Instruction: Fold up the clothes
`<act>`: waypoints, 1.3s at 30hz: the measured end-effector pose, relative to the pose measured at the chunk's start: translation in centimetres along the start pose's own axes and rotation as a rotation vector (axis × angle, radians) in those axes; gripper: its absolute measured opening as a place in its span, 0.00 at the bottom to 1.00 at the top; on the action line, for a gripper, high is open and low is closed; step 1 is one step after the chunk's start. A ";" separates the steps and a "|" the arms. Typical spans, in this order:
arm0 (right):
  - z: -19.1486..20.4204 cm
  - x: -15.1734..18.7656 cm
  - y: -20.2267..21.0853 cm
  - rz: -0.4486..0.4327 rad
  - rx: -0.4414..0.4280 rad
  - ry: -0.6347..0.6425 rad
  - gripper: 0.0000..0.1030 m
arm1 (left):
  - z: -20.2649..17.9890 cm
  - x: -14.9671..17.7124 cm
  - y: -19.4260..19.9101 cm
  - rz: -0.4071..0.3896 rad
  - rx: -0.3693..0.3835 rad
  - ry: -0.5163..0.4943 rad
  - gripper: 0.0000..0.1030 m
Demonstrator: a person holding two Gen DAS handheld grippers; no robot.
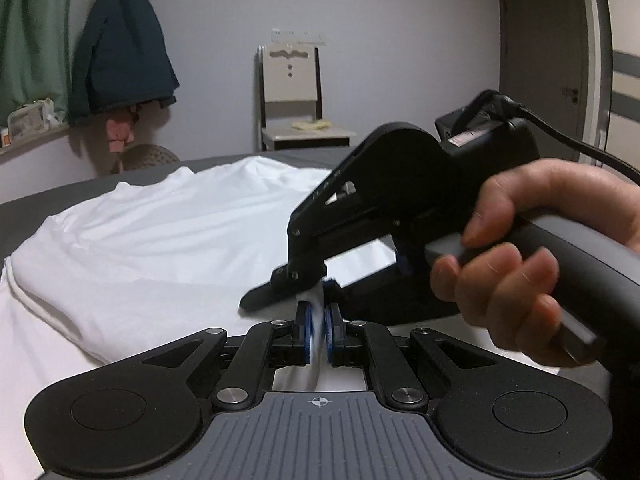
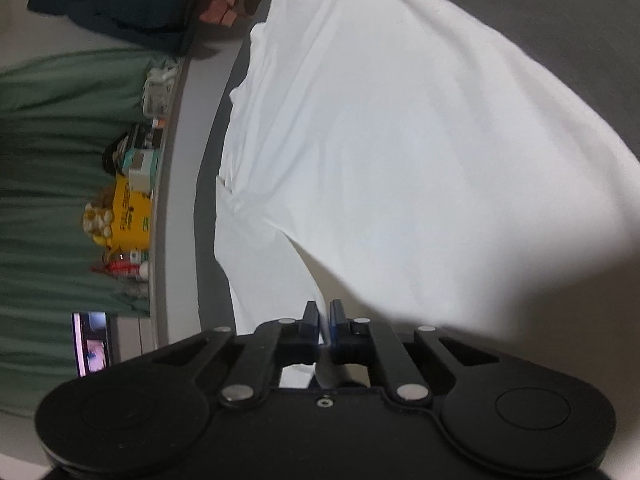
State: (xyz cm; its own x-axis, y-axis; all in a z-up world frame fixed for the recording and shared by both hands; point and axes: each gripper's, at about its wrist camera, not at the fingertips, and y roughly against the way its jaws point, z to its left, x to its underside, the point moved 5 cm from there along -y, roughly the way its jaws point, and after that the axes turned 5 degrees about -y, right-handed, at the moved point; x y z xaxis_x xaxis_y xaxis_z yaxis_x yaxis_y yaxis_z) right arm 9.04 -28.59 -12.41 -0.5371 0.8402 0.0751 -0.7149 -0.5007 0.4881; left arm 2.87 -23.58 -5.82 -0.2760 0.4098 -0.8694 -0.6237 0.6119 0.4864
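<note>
A white garment (image 1: 168, 232) lies spread over a dark grey bed (image 1: 60, 196). My left gripper (image 1: 318, 320) is shut on a pinch of its white cloth, which shows between the blue pads. Just beyond it, a hand (image 1: 532, 264) holds my right gripper (image 1: 308, 294), whose fingertips press into the same cloth edge right by the left pads. In the right wrist view, rolled sideways, my right gripper (image 2: 325, 316) is shut on a thin fold of the white garment (image 2: 400, 140), which rises from the jaws and stretches away over the grey bed (image 2: 540, 20).
A chair (image 1: 292, 100) stands against the far wall, with a dark jacket (image 1: 120, 52) hanging to the left and a door (image 1: 544, 64) at the right. Green curtains (image 2: 48, 168) and a ledge with boxes and bottles (image 2: 132, 200) run along the bed's side.
</note>
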 end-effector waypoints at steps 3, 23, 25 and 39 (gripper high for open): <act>0.0 -0.1 0.7 -0.003 -0.037 -0.039 0.06 | 0.7 0.1 1.8 -0.015 -0.007 0.029 0.53; 0.7 -3.2 3.8 -0.067 -0.108 -0.073 0.06 | 25.1 1.1 -6.3 0.388 -0.713 -0.617 0.95; -0.4 -4.0 3.8 -0.095 -0.066 -0.084 0.06 | 25.9 1.1 -7.4 0.390 -0.719 -0.616 0.95; -2.7 -5.6 4.7 -0.247 0.129 0.045 0.06 | 29.0 0.8 -9.6 0.323 -0.790 -0.473 0.95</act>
State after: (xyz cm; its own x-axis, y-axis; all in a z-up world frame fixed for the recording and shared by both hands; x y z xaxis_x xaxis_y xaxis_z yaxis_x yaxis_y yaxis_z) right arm 7.49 -36.19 -12.93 -0.3751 0.9218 -0.0978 -0.7653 -0.2485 0.5938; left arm 29.86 -9.58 -8.66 -0.3051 0.8130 -0.4959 -0.9279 -0.1367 0.3468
